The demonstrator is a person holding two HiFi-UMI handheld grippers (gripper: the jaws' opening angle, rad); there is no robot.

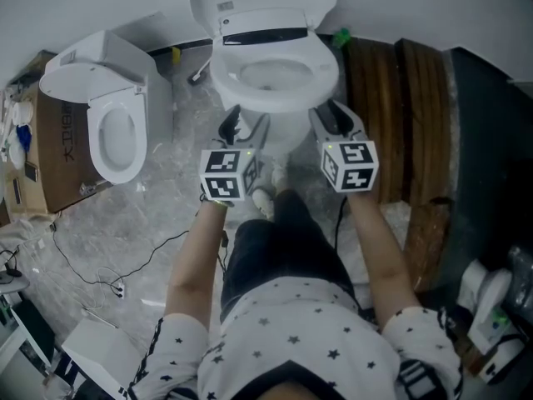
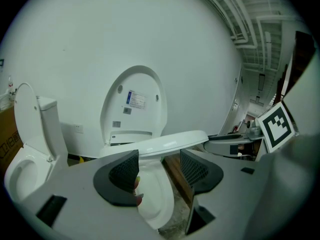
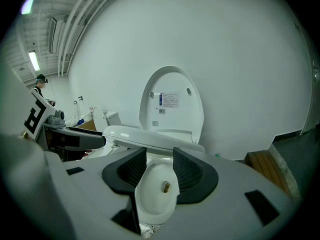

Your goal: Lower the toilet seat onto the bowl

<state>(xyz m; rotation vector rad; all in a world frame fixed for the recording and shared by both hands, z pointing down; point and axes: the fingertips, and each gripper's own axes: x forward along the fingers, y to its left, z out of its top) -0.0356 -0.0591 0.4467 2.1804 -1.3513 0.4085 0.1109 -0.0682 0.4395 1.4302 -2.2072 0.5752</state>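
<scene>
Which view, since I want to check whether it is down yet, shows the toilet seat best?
The left gripper view: the toilet seat shows edge-on, clear above the bowl, not yet down. The right gripper view shows much the same from the other side. The head view looks straight down, hiding the gap.

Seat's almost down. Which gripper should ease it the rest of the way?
Right, narrowly: the right gripper has open jaws reaching the toilet seat rim; the left gripper sits just short of it.
</scene>
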